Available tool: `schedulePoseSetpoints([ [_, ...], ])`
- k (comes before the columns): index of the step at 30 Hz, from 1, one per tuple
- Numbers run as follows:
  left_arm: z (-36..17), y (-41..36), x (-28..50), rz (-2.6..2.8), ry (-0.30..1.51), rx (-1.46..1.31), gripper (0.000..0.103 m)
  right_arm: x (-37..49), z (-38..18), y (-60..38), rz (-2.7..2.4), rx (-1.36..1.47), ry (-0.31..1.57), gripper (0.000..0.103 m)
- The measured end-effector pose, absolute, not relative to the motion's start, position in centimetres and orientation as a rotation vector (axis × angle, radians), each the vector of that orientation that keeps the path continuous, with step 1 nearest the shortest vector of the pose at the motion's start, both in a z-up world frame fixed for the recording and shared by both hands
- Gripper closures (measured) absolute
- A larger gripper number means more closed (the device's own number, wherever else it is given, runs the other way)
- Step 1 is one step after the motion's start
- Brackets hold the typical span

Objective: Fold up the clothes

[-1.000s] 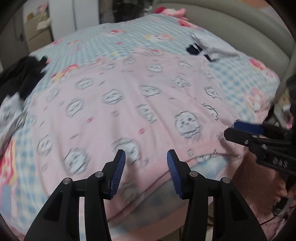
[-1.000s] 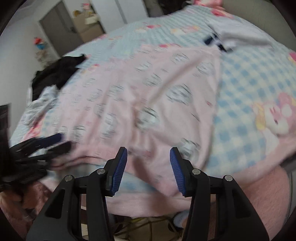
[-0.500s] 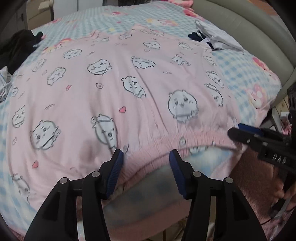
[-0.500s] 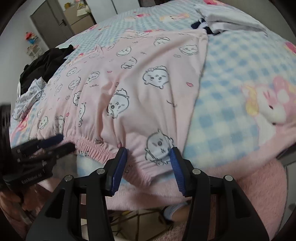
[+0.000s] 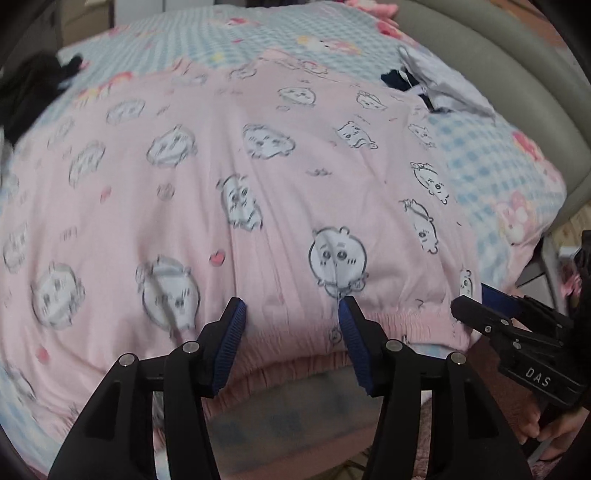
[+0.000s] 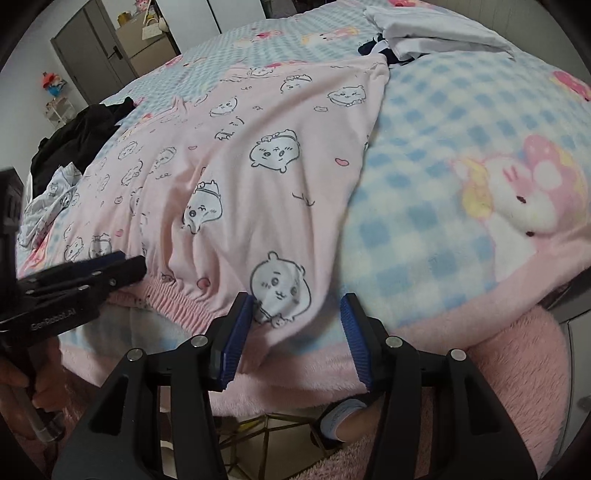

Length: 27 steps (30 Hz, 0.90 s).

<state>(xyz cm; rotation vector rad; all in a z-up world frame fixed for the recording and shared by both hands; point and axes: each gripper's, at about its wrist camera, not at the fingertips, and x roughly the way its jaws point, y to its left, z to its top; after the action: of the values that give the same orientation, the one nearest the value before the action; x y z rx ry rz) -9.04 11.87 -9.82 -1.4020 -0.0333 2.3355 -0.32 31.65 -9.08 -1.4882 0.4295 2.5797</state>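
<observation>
The pink pajama pants [image 5: 258, 206], printed with small cartoon animal faces, lay spread flat across the bed [image 6: 443, 122], on a blue-and-white checked blanket [image 6: 424, 229] with pink cartoon figures. Their gathered elastic waistband [image 5: 399, 325] ran along the near edge of the bed, and the legs stretched away toward the far side. The left gripper [image 5: 291, 332] hovered at the waistband with its jaws wide open, the blue pads to either side of the hem and nothing held between them. The right gripper [image 6: 297, 325] sat at the other corner of the waistband, over the near right edge of the garment; its jaws were open too, with fabric lying between them but not pinched. In the left wrist view the right gripper [image 5: 476, 306] reached in from the right, its tips just beside the end of the waistband. In the right wrist view the left gripper [image 6: 118, 267] came in from the left at the waistband's other end. A heap of black clothing [image 6: 77, 136] lay on the bed's far left, and a grey-white and dark garment [image 6: 424, 33] lay beyond the pant legs.
</observation>
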Motion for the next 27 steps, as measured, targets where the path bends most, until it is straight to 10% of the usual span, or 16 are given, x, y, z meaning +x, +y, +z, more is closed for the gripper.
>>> schedulePoseSetpoints([
  [27,-7.8,13.1,-10.6,2.226,-0.185,-1.316,0.046,2.6,-7.2,38.2,2.544,-1.38,0.59,0.045],
])
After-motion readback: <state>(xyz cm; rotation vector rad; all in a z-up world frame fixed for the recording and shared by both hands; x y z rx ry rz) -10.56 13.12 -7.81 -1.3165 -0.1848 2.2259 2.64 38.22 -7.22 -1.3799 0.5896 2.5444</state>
